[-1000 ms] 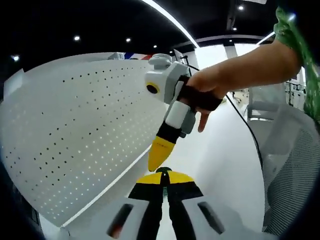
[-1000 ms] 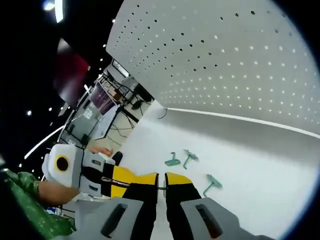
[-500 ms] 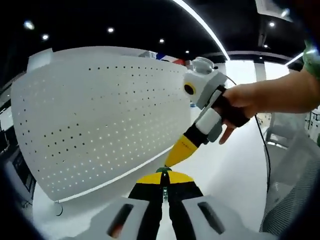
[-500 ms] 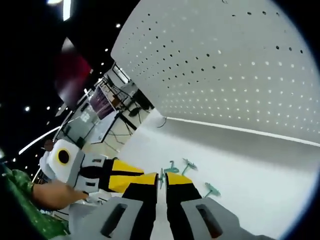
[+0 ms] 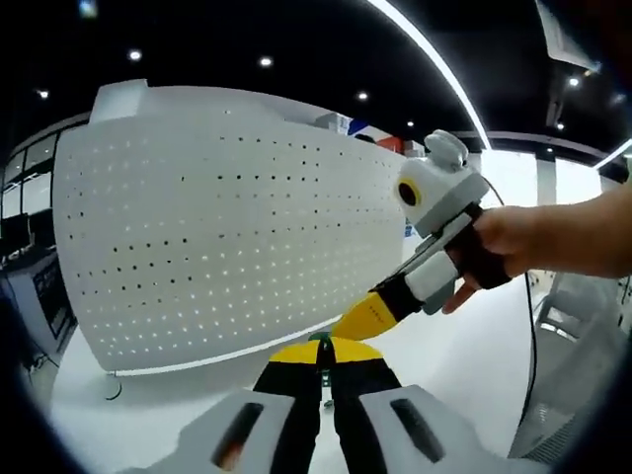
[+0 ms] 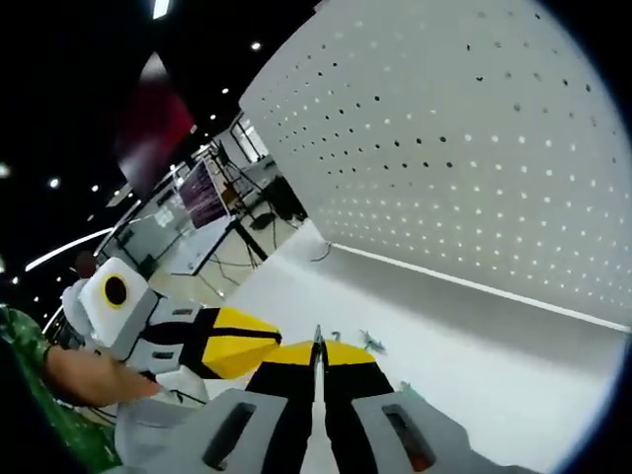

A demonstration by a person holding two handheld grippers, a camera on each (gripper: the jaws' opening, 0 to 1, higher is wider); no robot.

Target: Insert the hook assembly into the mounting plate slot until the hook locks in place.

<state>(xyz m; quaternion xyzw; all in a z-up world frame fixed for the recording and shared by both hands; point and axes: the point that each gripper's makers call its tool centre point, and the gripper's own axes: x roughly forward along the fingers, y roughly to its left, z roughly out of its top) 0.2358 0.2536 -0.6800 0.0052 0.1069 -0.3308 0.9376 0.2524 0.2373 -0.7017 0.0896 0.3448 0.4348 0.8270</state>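
Note:
The white perforated mounting plate (image 5: 217,227) stands upright on the white table, filling the left and middle of the left gripper view. My left gripper (image 5: 324,348) is shut, with a small green hook piece (image 5: 321,338) showing at its yellow tips. My right gripper (image 5: 365,318) comes in from the right, held by a hand, its yellow tip just above my left jaws. In the right gripper view the mounting plate (image 6: 474,168) is at the upper right. My right gripper (image 6: 317,352) is shut on a thin hook part (image 6: 317,338). My left gripper (image 6: 247,341) lies close on the left.
Loose green hooks (image 6: 373,341) lie on the white table (image 6: 474,346) in front of the plate, partly hidden behind my right jaws. A cable (image 5: 523,296) trails from the right gripper. Desks and stands (image 6: 212,197) fill the dim room behind.
Both views have swung, so the plate now looks more upright and frontal. The right gripper sits further right and lower in the left view. The loose hooks have slipped behind my right jaws.

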